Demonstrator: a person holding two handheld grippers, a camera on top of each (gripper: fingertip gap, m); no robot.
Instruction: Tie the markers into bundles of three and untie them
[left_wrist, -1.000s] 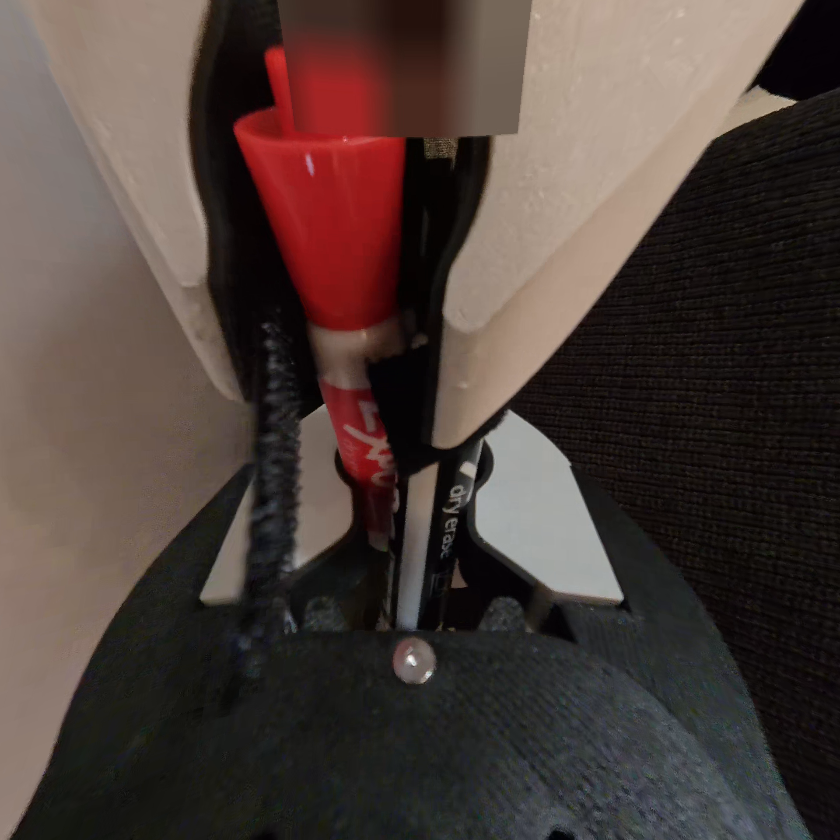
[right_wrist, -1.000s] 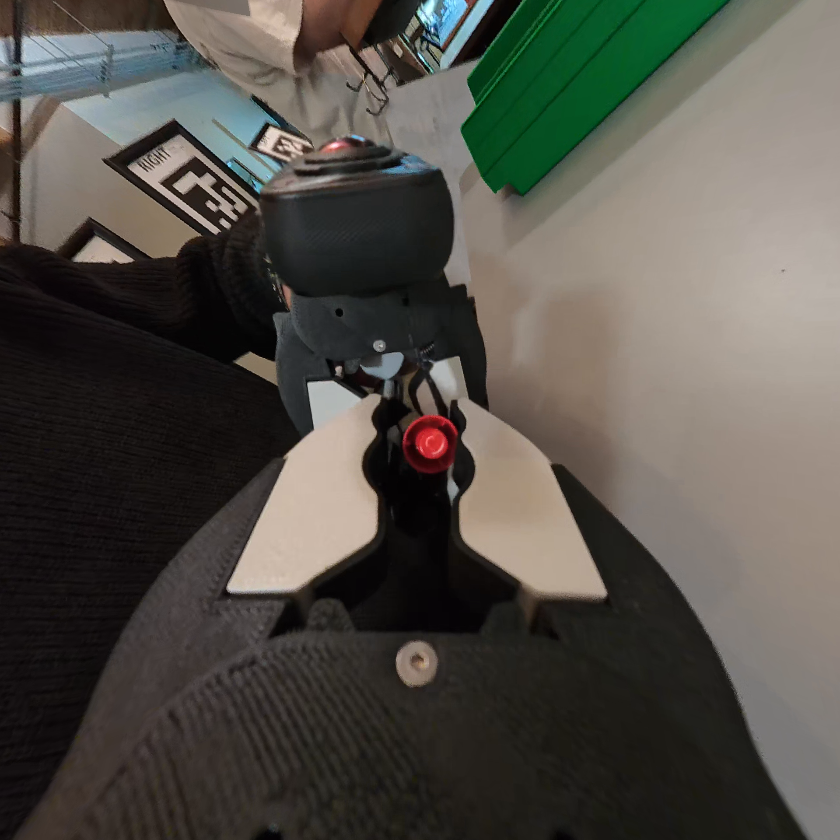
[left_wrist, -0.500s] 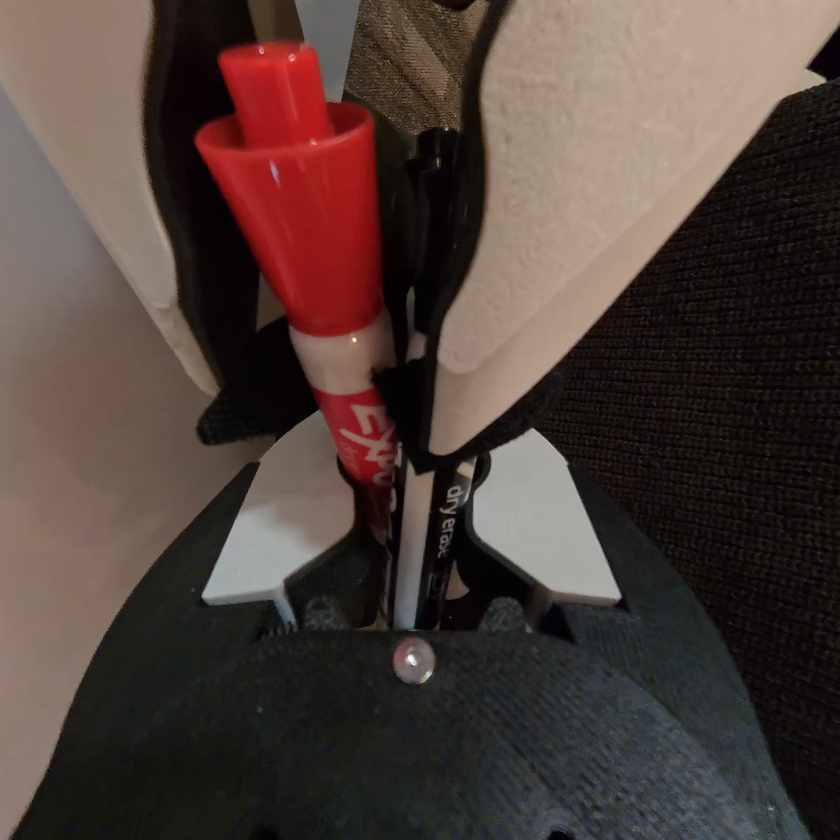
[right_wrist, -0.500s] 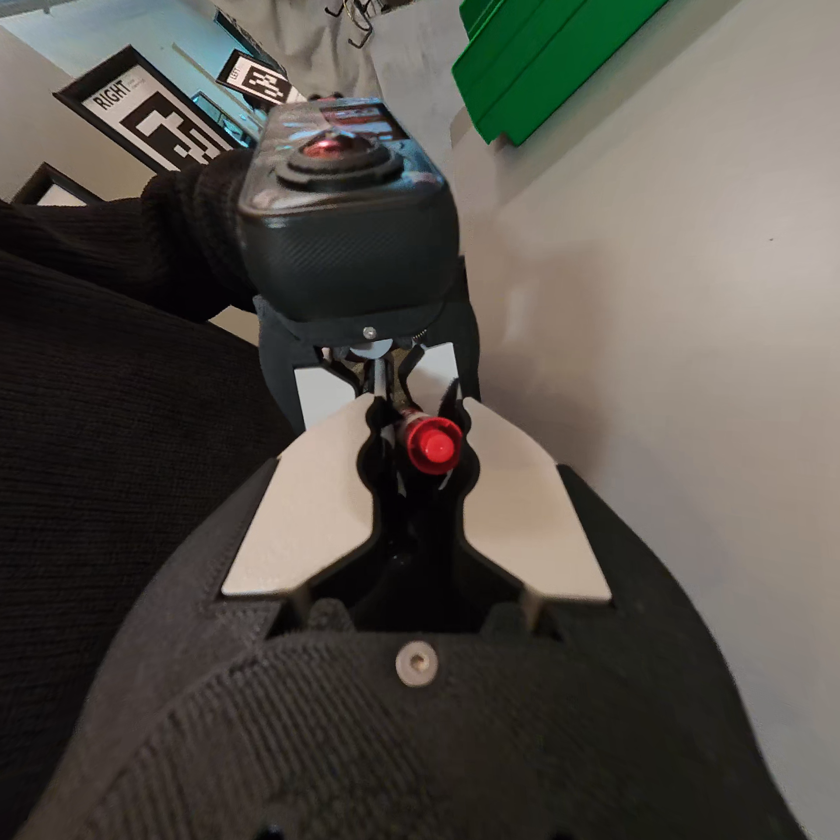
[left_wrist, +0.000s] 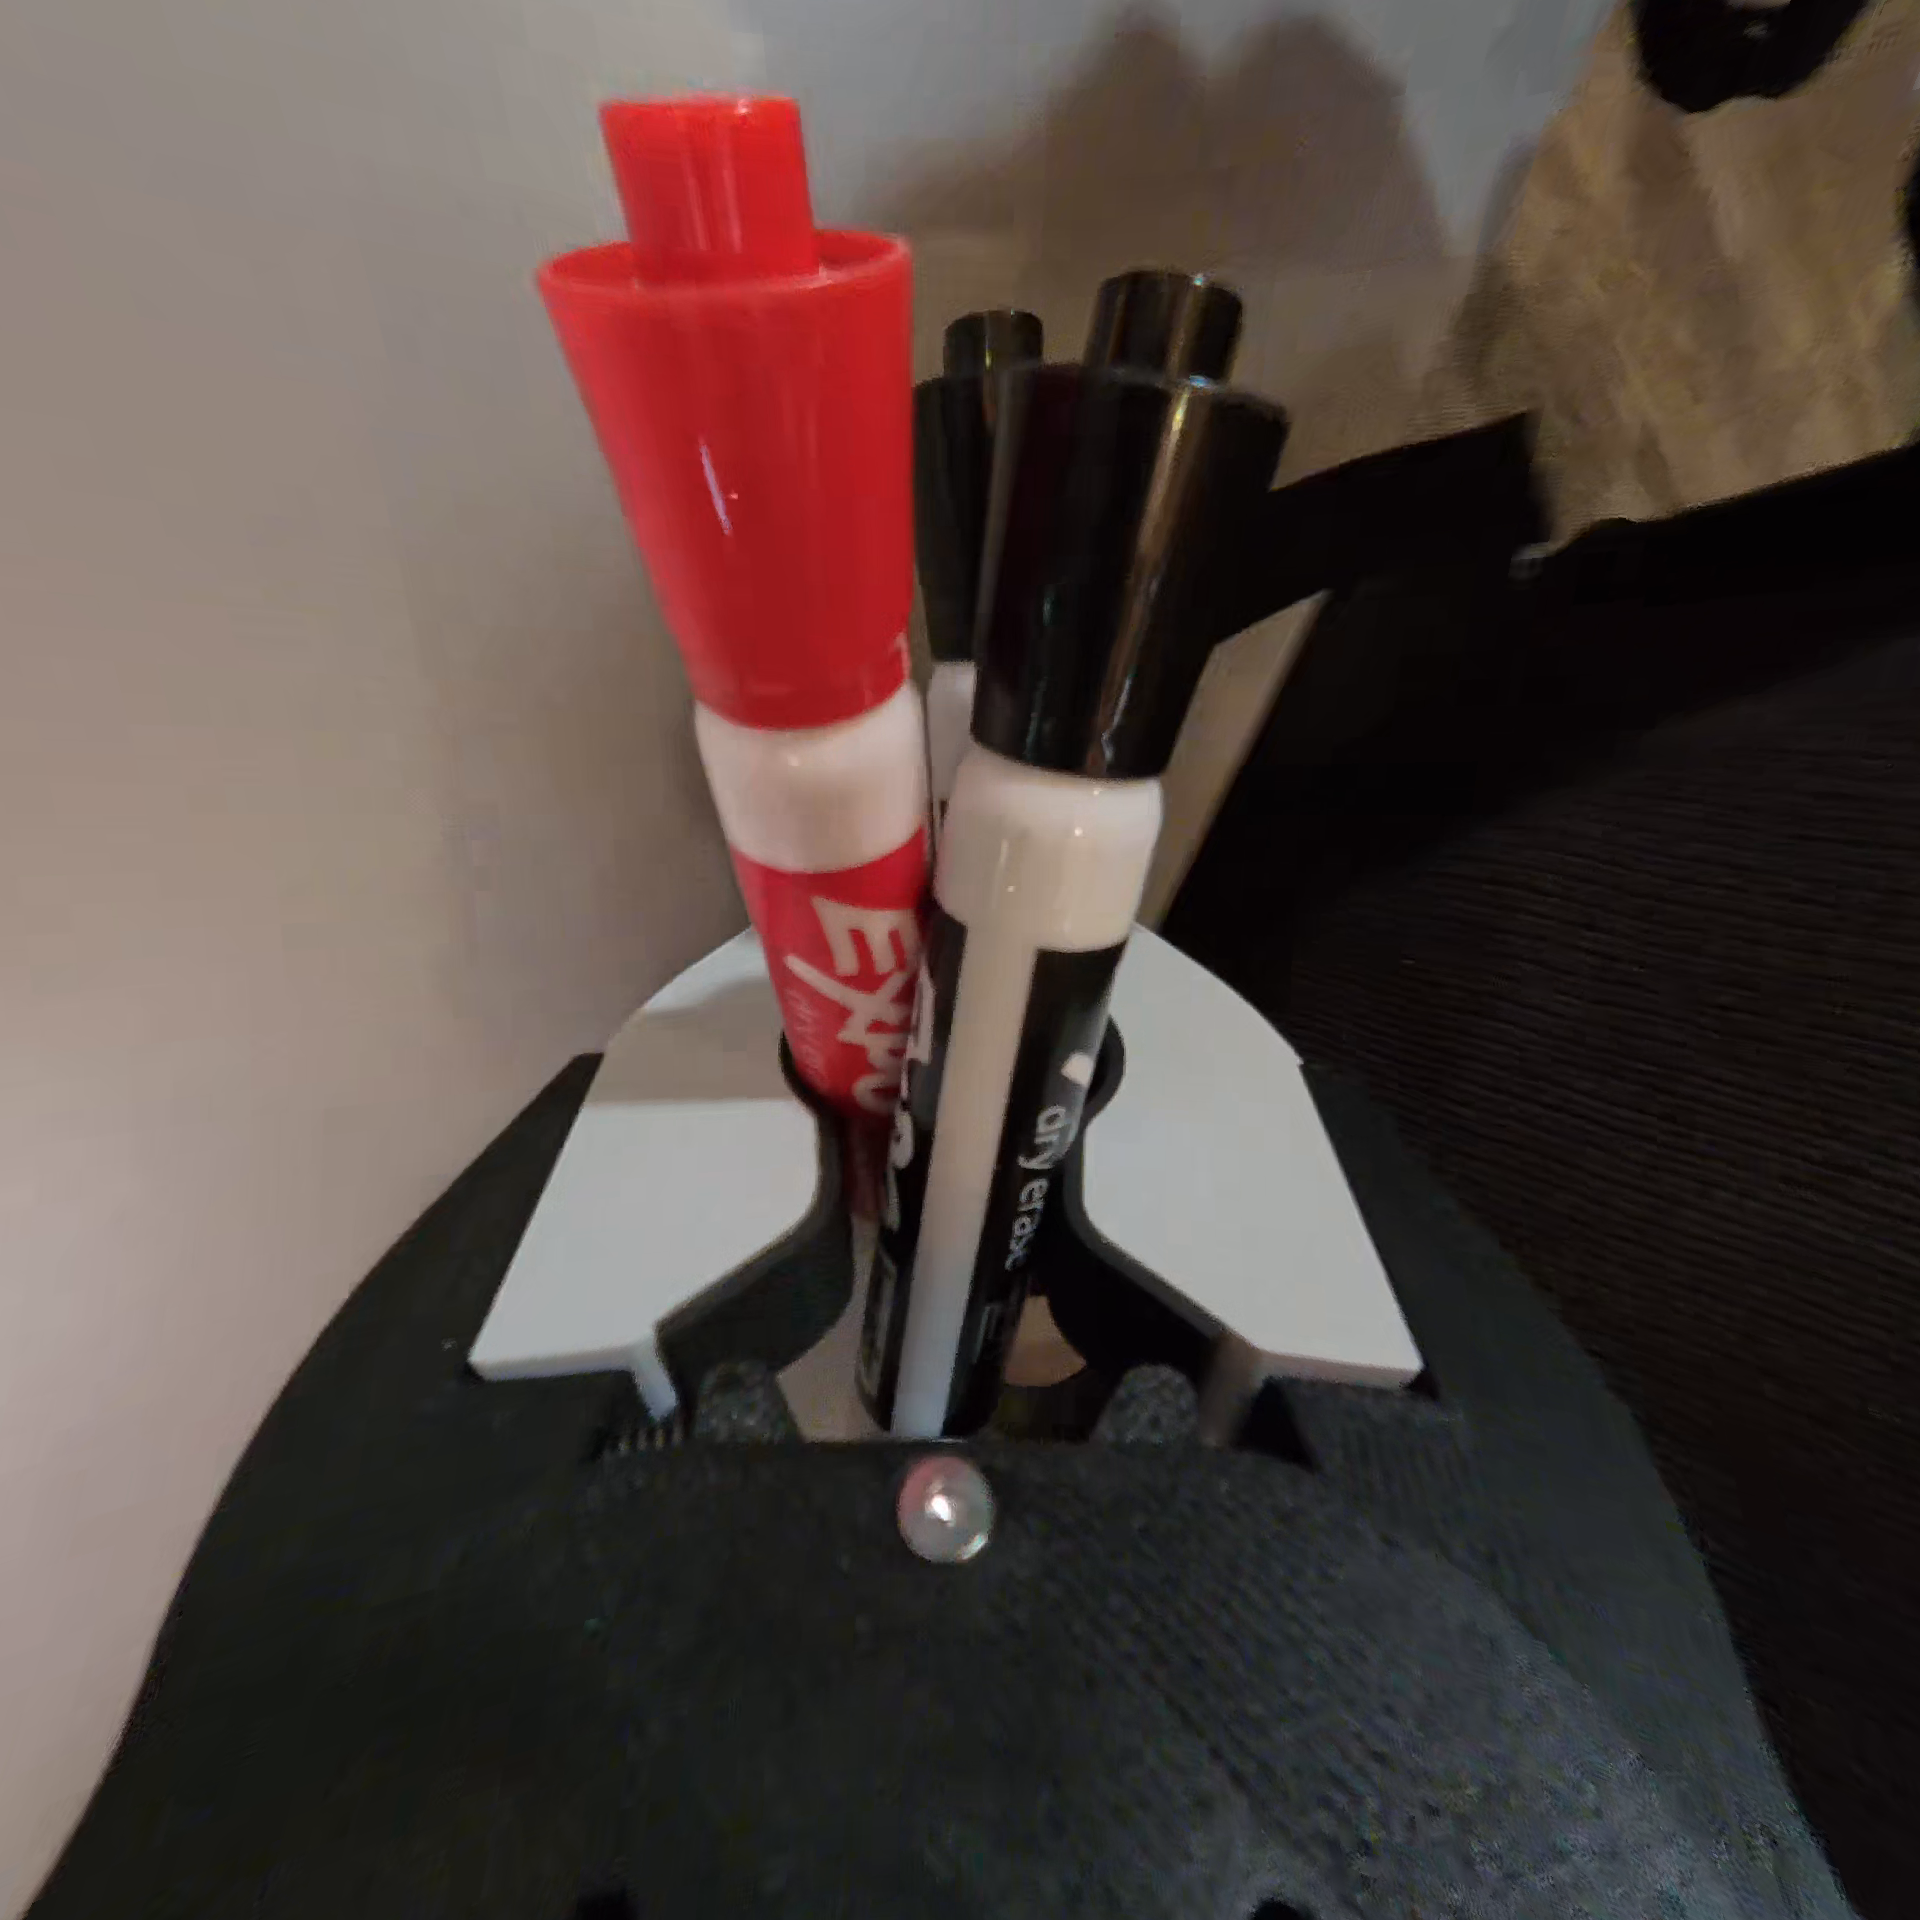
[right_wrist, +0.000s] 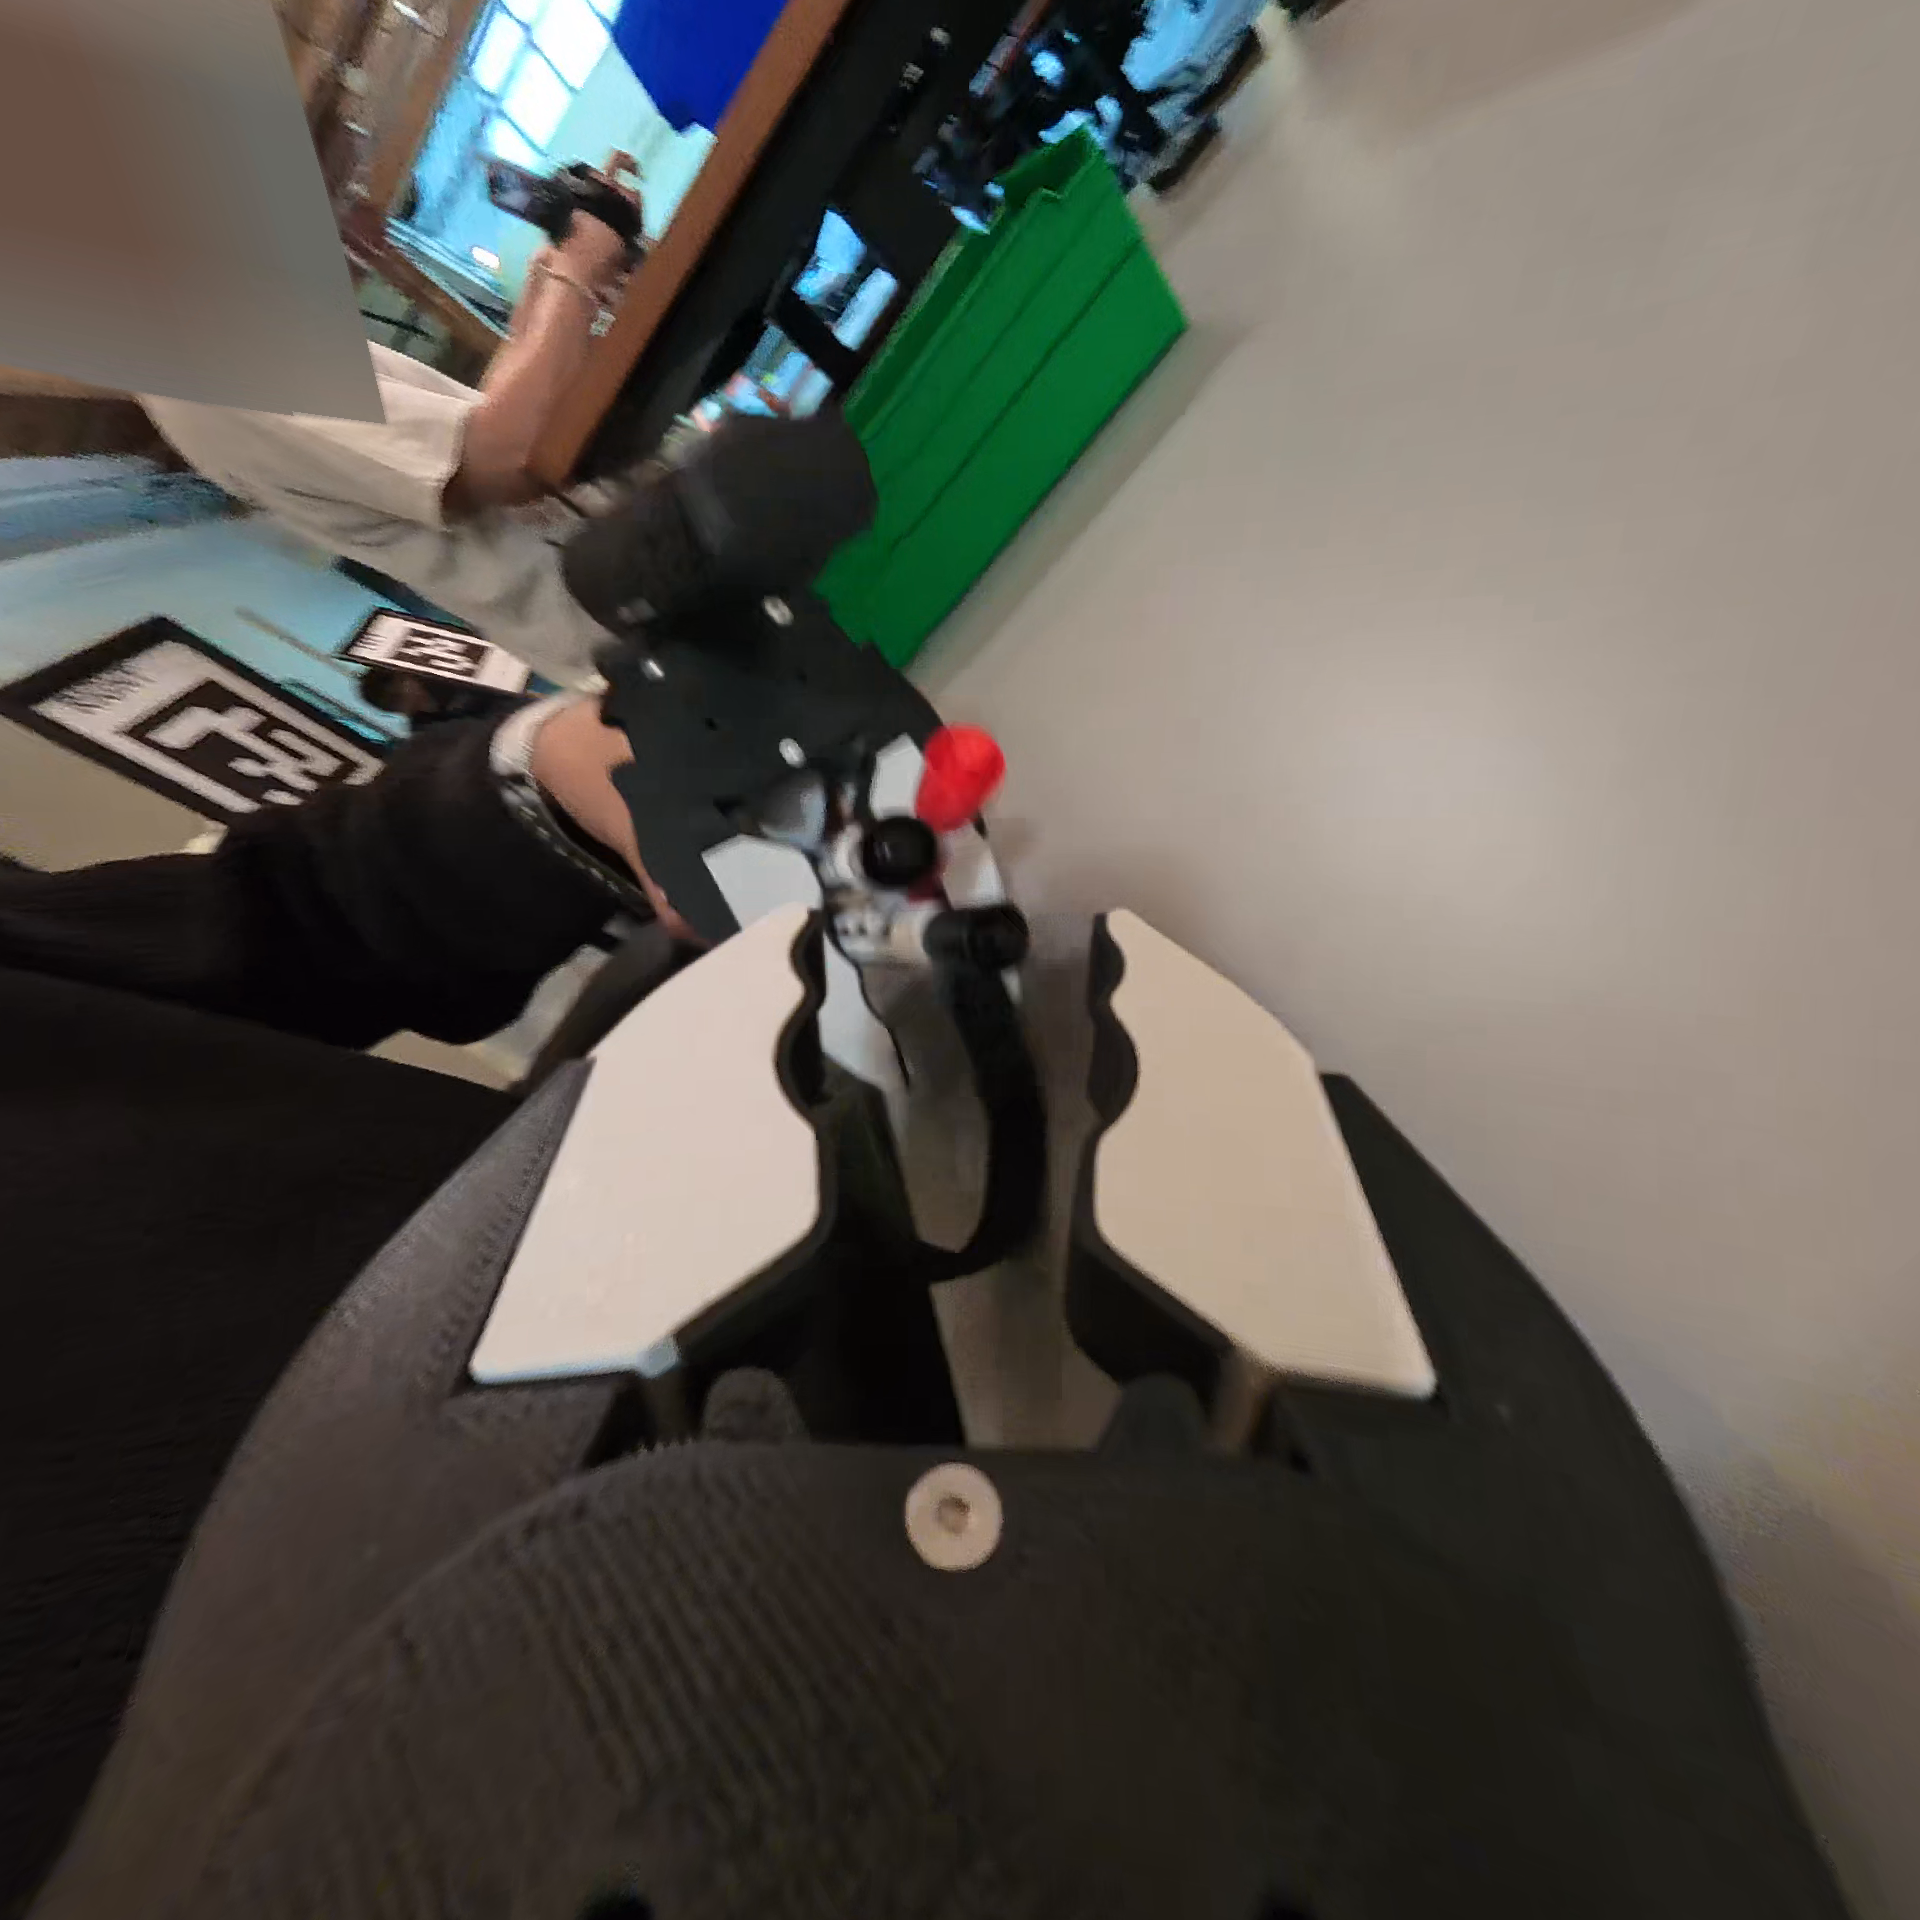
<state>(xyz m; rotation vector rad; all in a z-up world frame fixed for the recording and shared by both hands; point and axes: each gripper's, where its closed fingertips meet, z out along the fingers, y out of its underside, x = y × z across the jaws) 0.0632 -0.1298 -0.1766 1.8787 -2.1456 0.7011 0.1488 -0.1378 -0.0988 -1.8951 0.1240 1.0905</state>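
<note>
black textured tongs (left_wrist: 951, 1081) body, flat white fingers (left_wrist: 665, 1236), silver screw (left_wrist: 943, 1521), black knit sleeve (right_wrist: 343, 914)

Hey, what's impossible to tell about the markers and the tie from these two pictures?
- Left wrist view: the markers' lower ends, hidden by the left gripper.
- Left wrist view: any tie around them; none shows.
- Right wrist view: the dark band between the open right gripper's fingers, blurred; touching or not is unclear.

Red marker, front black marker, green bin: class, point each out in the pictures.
Red marker (left_wrist: 732, 488), left wrist view, on its cap.
Front black marker (left_wrist: 1101, 582), left wrist view, on its cap.
Green bin (right_wrist: 997, 416), right wrist view, on its side.
</note>
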